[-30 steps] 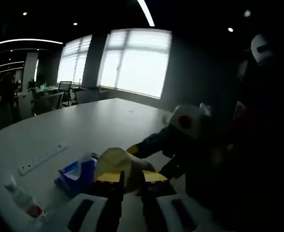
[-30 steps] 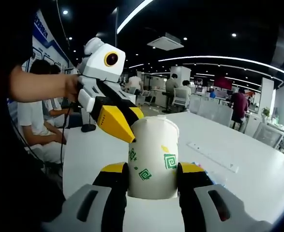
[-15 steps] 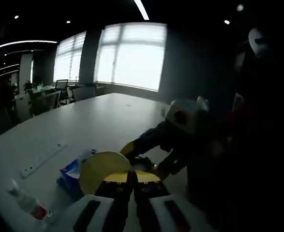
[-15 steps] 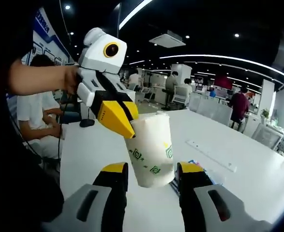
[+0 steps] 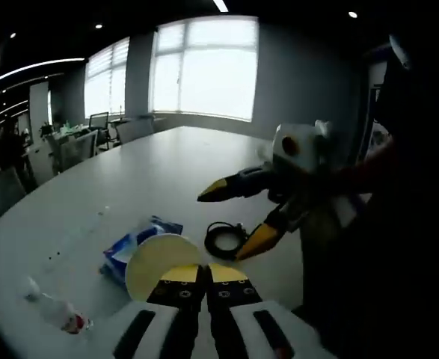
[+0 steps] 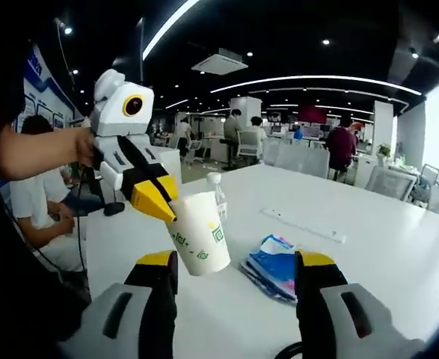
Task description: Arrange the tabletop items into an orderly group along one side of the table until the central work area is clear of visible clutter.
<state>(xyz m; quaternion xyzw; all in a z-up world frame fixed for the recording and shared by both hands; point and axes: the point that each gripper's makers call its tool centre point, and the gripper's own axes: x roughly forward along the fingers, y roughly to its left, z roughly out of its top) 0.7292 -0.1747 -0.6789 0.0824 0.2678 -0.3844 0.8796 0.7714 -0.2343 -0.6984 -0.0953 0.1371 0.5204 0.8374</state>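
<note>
In the left gripper view, the left gripper [image 5: 205,274] has its yellow-tipped jaws pressed together on the rim of a white paper cup [image 5: 156,259] above the white table [image 5: 129,179], with a blue packet [image 5: 137,241], a black ring-shaped object [image 5: 223,239] and a small clear bottle [image 5: 54,310] lying near, and the right gripper [image 5: 241,217] spread wide beyond. In the right gripper view, the right gripper [image 6: 238,269] stands spread with nothing between its jaws, while the left gripper [image 6: 159,203] pinches the rim of the cup [image 6: 199,234], printed with green squares, held tilted above the table [image 6: 398,232] beside the blue packet [image 6: 273,263].

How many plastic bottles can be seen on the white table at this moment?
1. The plastic bottle stands upright on the table behind the paper cup in the right gripper view; in the left gripper view it shows at the lower left. Others may be hidden.
</note>
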